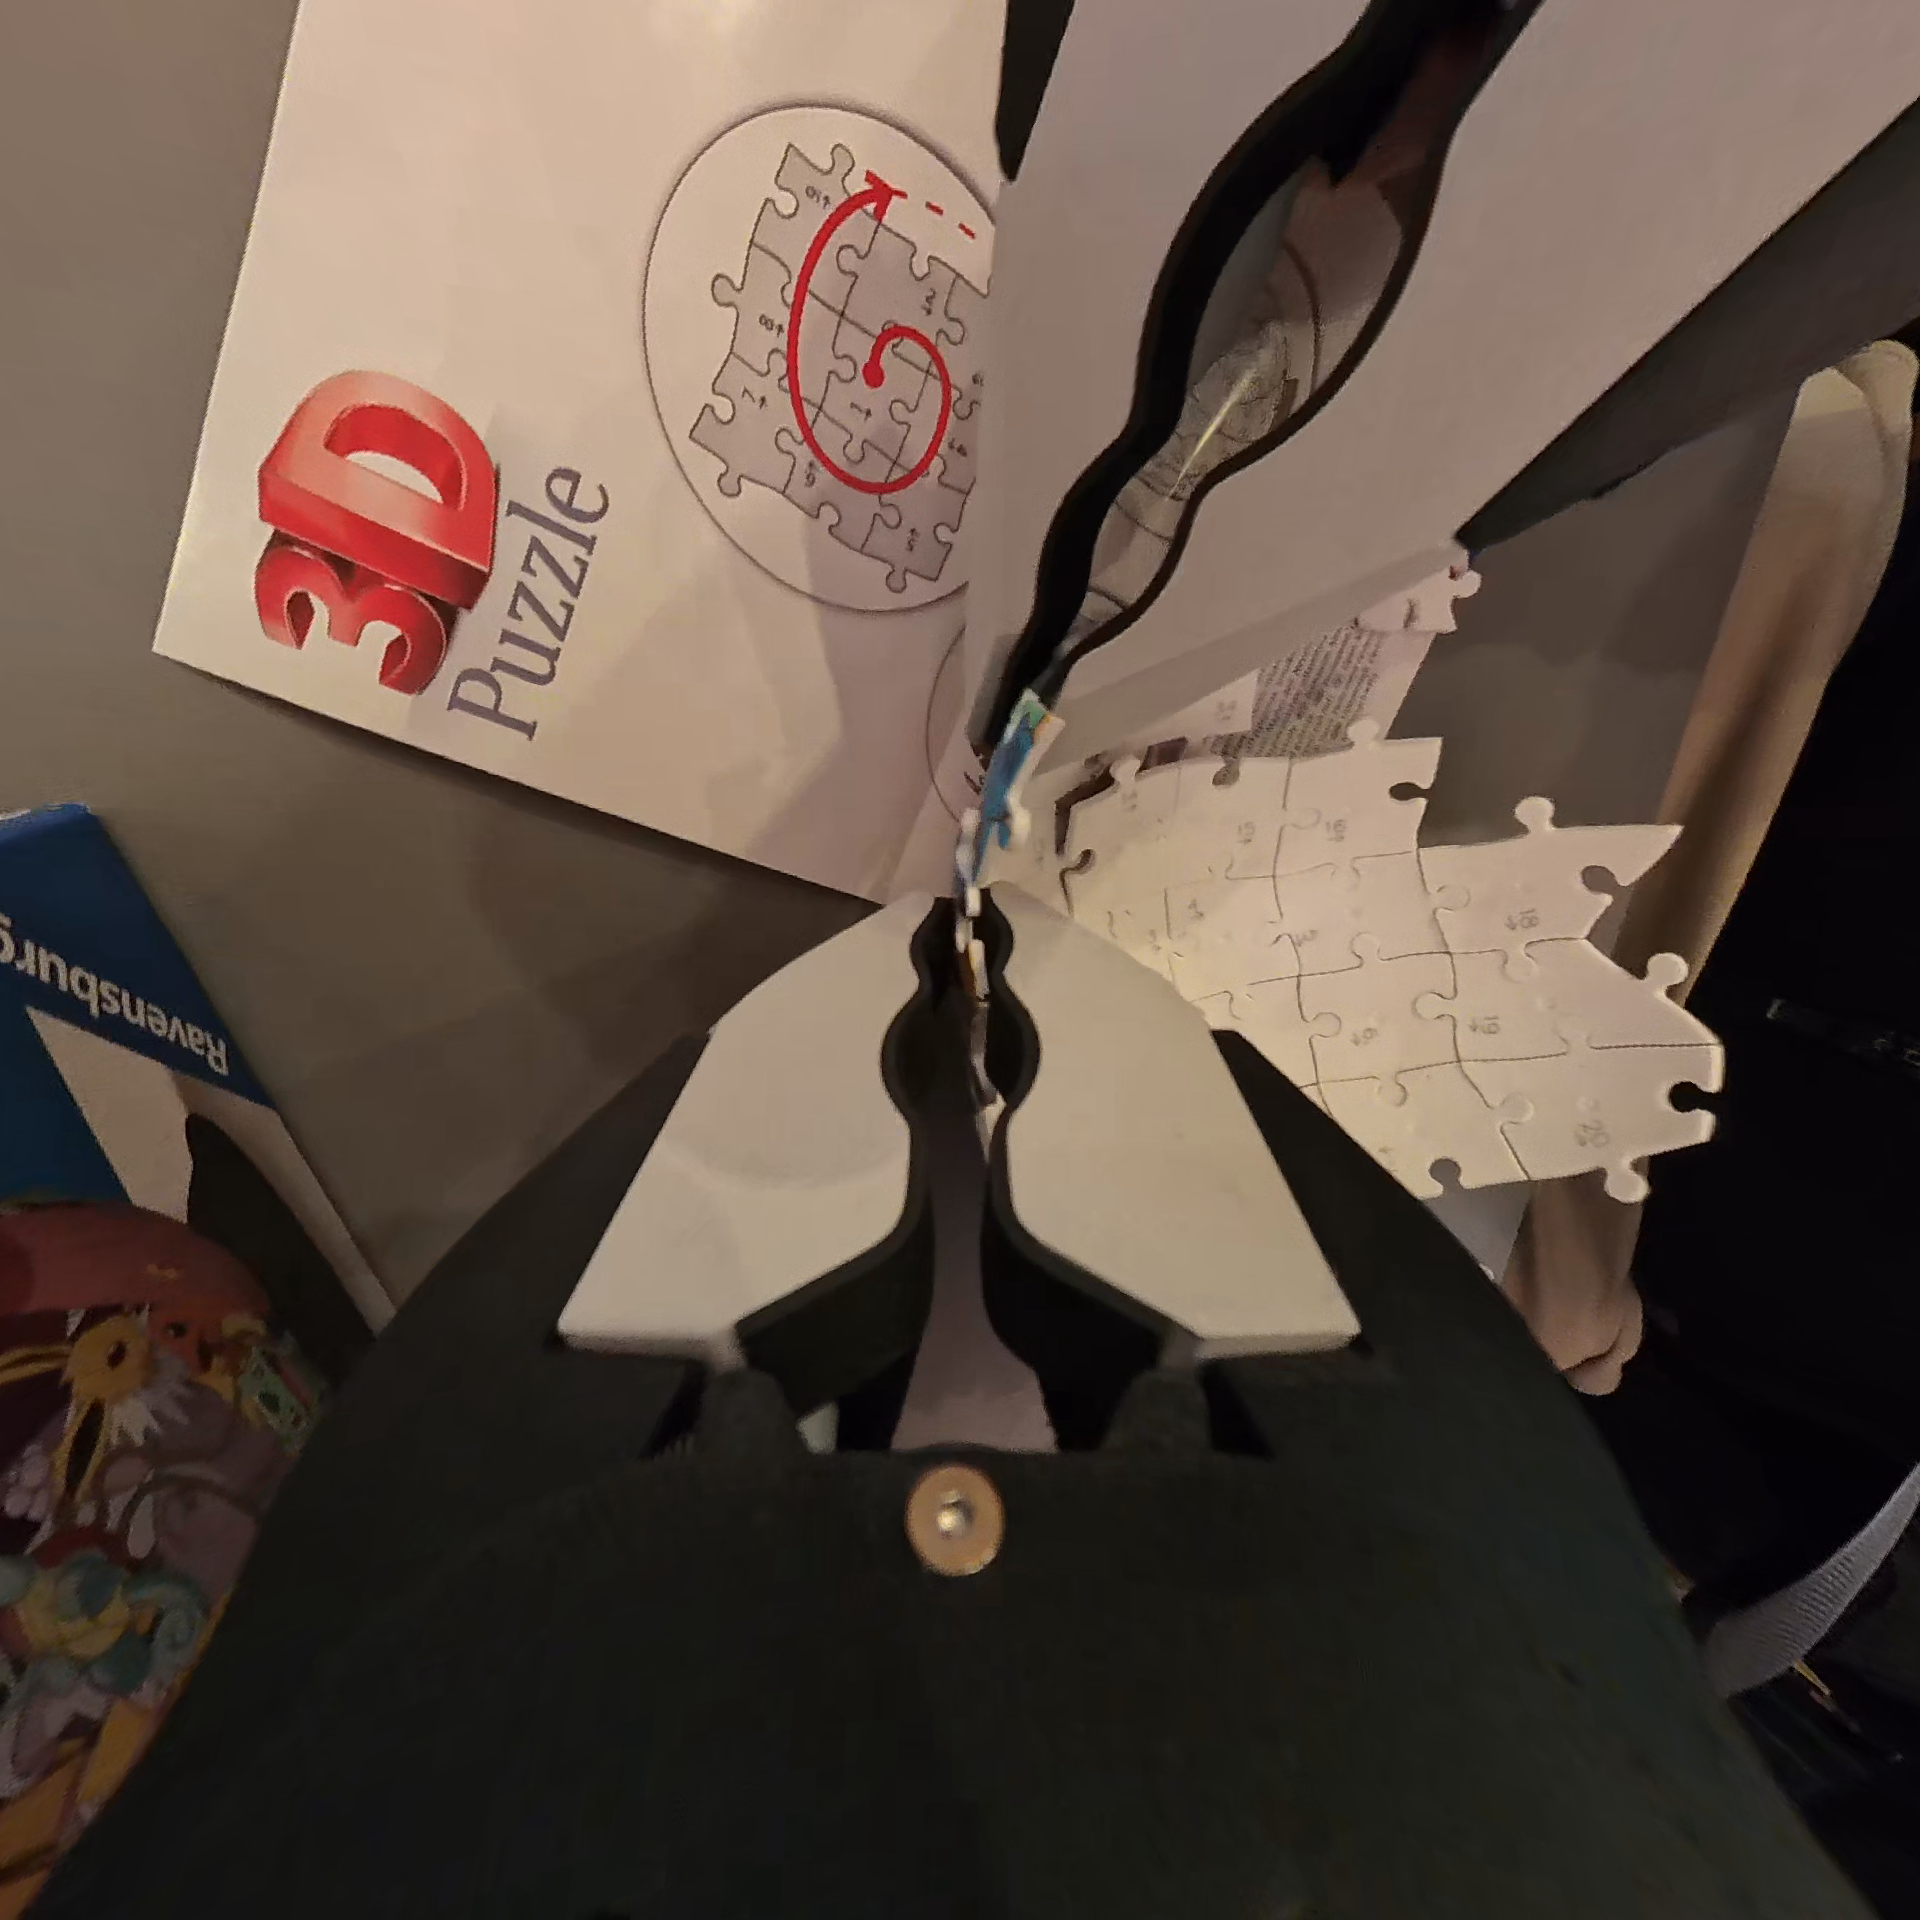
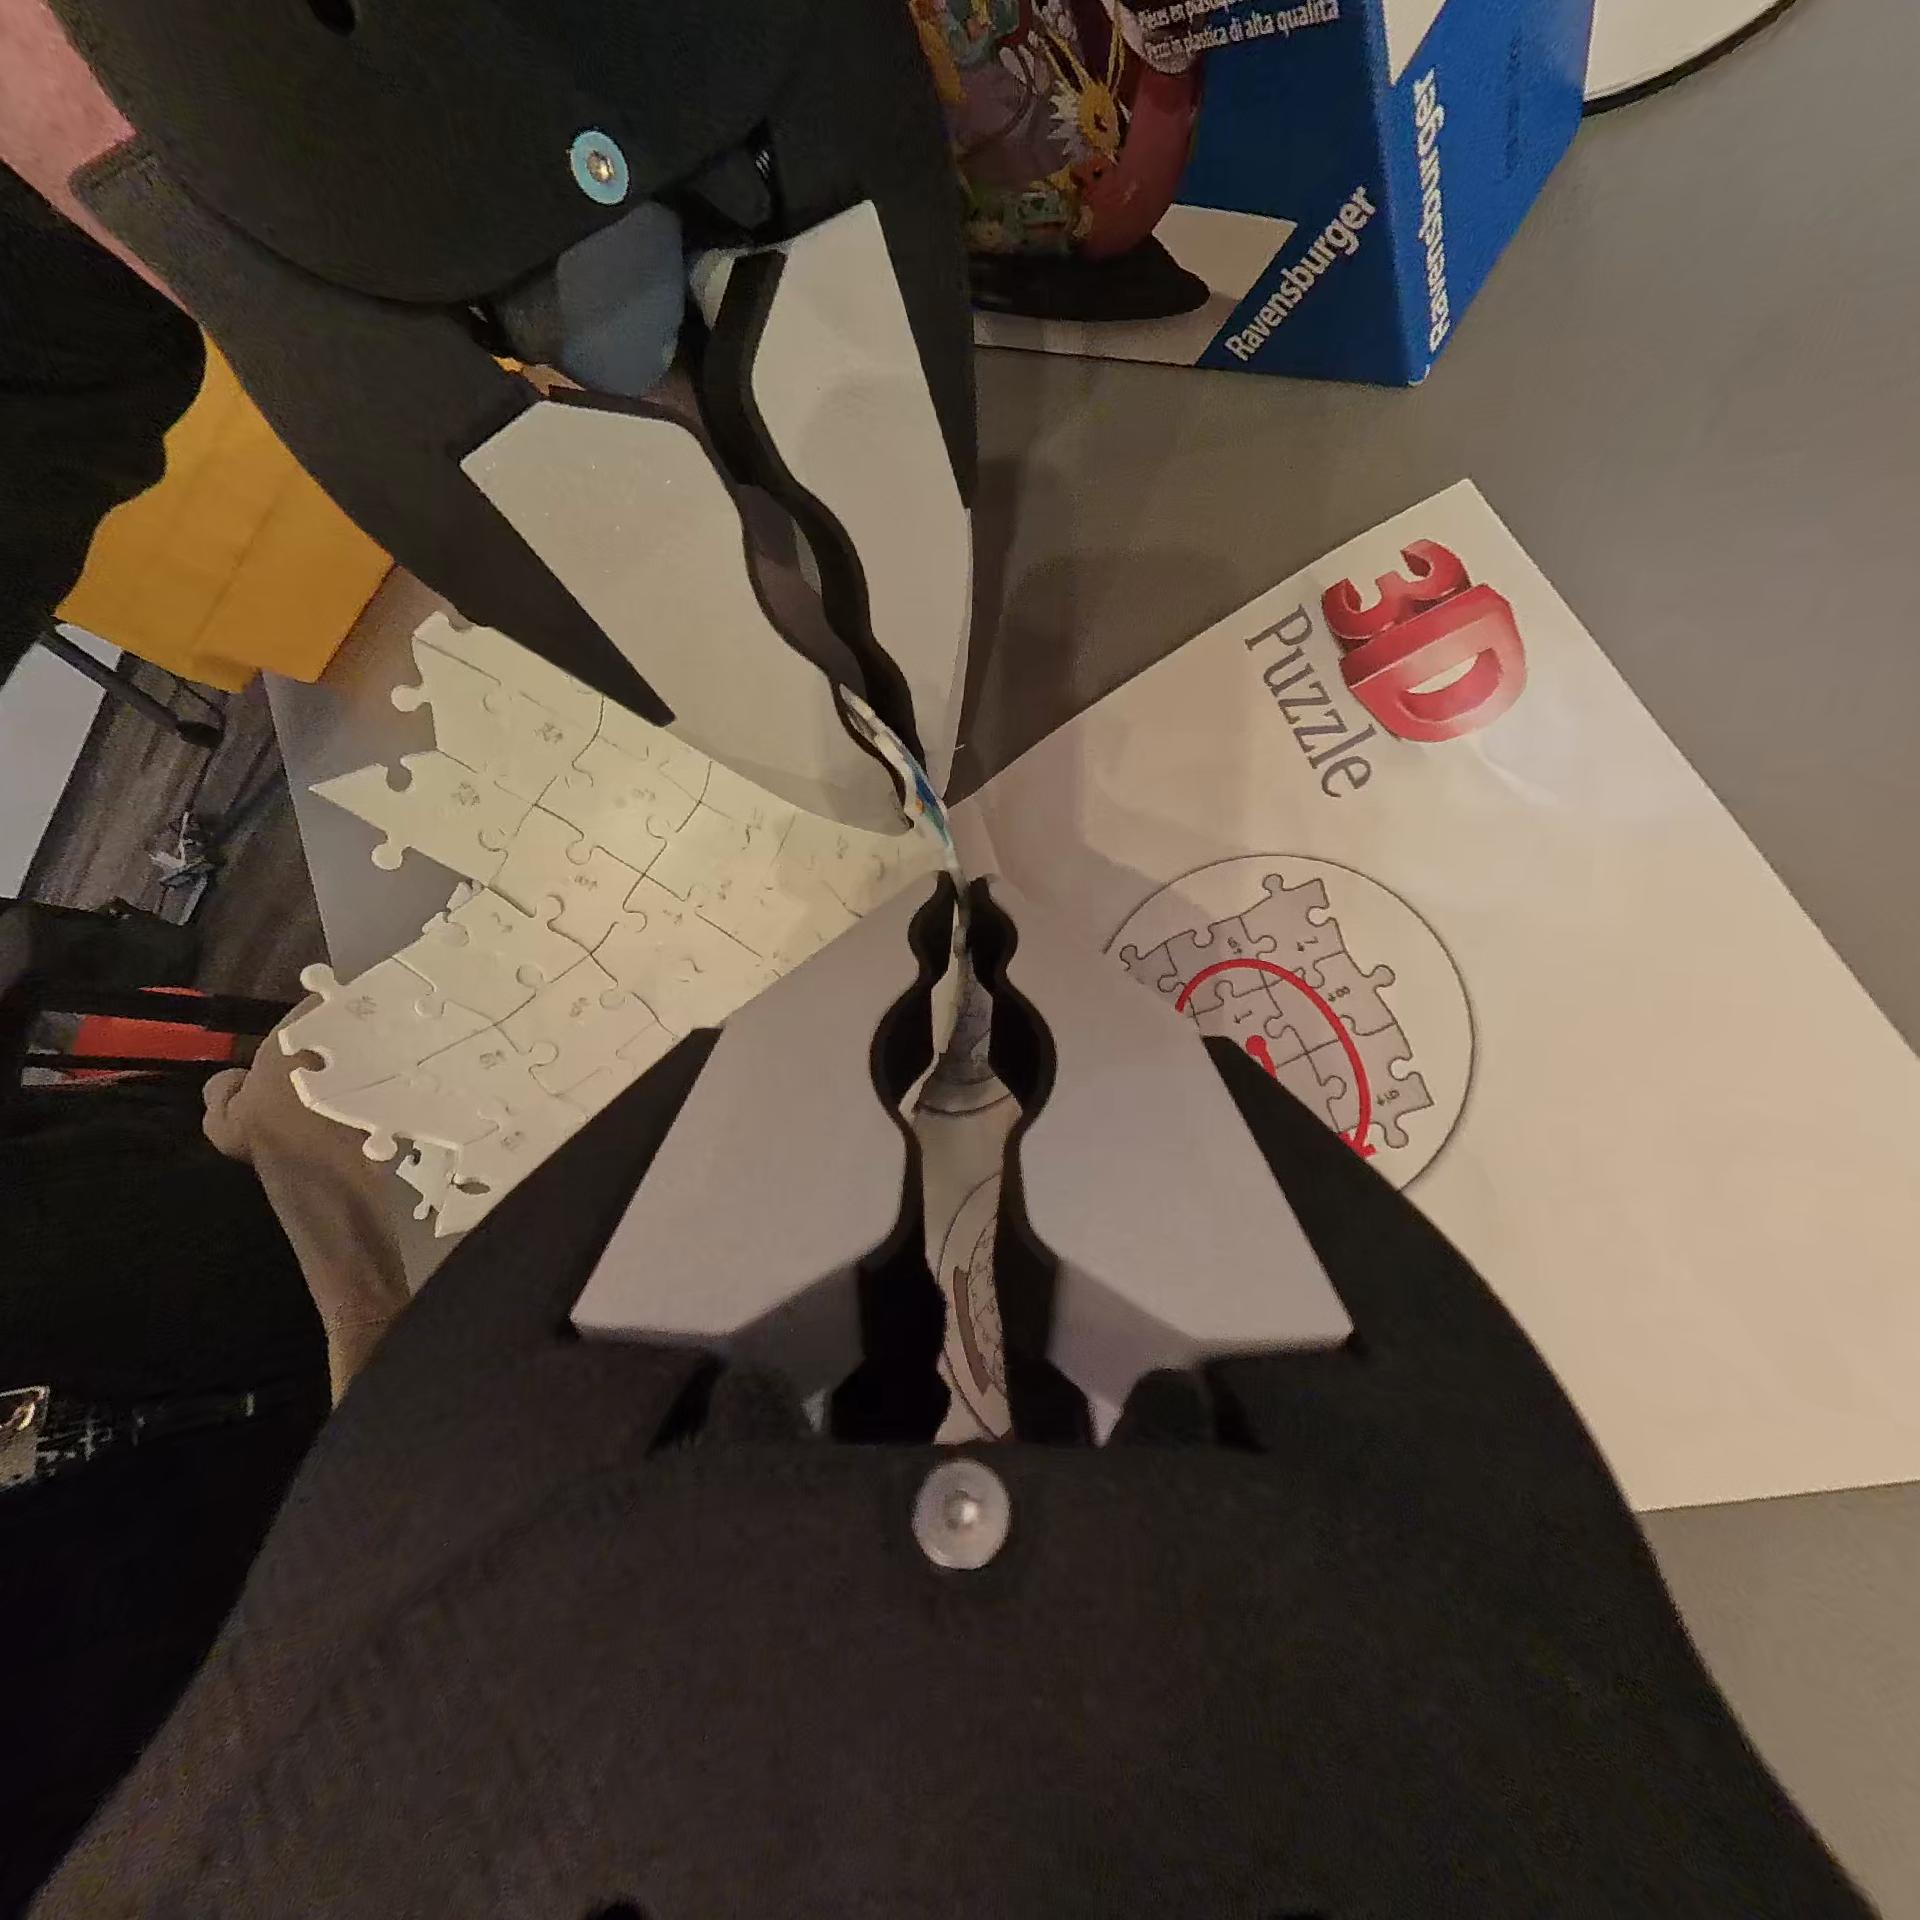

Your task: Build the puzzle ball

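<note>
Clearly the ball is far from done: what exists is 1 curved sheet of joined pieces [image 1: 1392, 966], white numbered backs showing, its rim ragged with free tabs on every visible side, so it is an open patch and not yet a sphere. I can count roughly 15 to 20 joined pieces but not exactly, since both grippers cover part of the sheet. Both tools meet at 1 edge of this sheet. The left gripper [image 1: 971, 935] has its fingers pressed nearly together on a thin piece seen edge-on, with a blue printed face, at the sheet's border; the right gripper [image 2: 961, 904] is likewise pinched shut on that same border, though I cannot tell whether either holds a loose piece or one already joined. My judgement is that a piece is being seated here, with most of the ball left to build. Beyond the sheet lies 1 white instruction leaflet [image 2: 1558, 1039] flat on the grey table [image 2: 1714, 364], partly beneath the grippers. Past the leaflet stands 1 blue puzzle box [image 2: 1351, 208]. No loose spare pieces show anywhere in either view.
</note>
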The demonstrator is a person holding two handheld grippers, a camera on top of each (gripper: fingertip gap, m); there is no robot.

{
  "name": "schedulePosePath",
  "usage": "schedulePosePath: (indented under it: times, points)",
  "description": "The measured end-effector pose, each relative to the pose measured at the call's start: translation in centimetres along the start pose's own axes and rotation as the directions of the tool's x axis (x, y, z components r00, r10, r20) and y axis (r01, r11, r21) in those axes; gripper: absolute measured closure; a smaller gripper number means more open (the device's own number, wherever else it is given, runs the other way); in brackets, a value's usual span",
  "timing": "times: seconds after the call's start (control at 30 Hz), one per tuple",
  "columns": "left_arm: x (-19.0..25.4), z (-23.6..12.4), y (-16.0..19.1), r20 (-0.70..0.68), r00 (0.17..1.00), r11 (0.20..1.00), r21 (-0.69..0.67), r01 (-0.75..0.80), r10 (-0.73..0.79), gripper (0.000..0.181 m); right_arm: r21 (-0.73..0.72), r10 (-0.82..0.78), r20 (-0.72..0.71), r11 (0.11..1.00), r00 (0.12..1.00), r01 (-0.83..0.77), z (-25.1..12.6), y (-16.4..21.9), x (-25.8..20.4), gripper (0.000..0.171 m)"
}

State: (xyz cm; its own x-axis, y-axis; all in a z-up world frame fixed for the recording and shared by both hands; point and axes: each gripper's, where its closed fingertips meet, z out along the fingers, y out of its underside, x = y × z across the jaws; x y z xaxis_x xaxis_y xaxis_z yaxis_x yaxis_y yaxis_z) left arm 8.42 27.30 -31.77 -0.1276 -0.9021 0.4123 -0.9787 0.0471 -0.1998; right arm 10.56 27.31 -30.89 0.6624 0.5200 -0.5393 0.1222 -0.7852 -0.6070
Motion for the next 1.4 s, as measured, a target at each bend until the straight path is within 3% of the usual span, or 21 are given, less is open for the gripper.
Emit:
schedulePosePath:
  times: [0.6, 0.67, 1.17, 1.4]
  points:
    - [0.2, 0.1, 0.2, -0.053, 0.998, 1.0, 0.01, -0.015, 0.016, 0.178, -0.044, -0.12, 0.057, 0.991, 0.991, 0.122, 1.1, -0.2, -0.7, 0.163]
    - [0.2, 0.1, 0.2, -0.053, 0.998, 1.0, 0.002, -0.018, 0.018, 0.178, -0.063, -0.148, 0.051, 0.987, 0.988, 0.151, 1.2, -0.1, -0.9, 0.171]
    - [0.2, 0.3, 0.3, -0.055, 0.997, 0.998, 0.028, -0.049, 0.05, 0.178, -0.027, -0.02, 0.165, 0.999, 0.986, 0.025, 1.2, 0.1, -1.1, 0.171]
    - [0.2, 0.1, 0.4, -0.082, 0.995, 0.997, 0.046, -0.054, 0.057, 0.178, -0.042, -0.097, 0.125, 0.994, 0.987, 0.103, 1.3, 0.0, -1.1, 0.171]
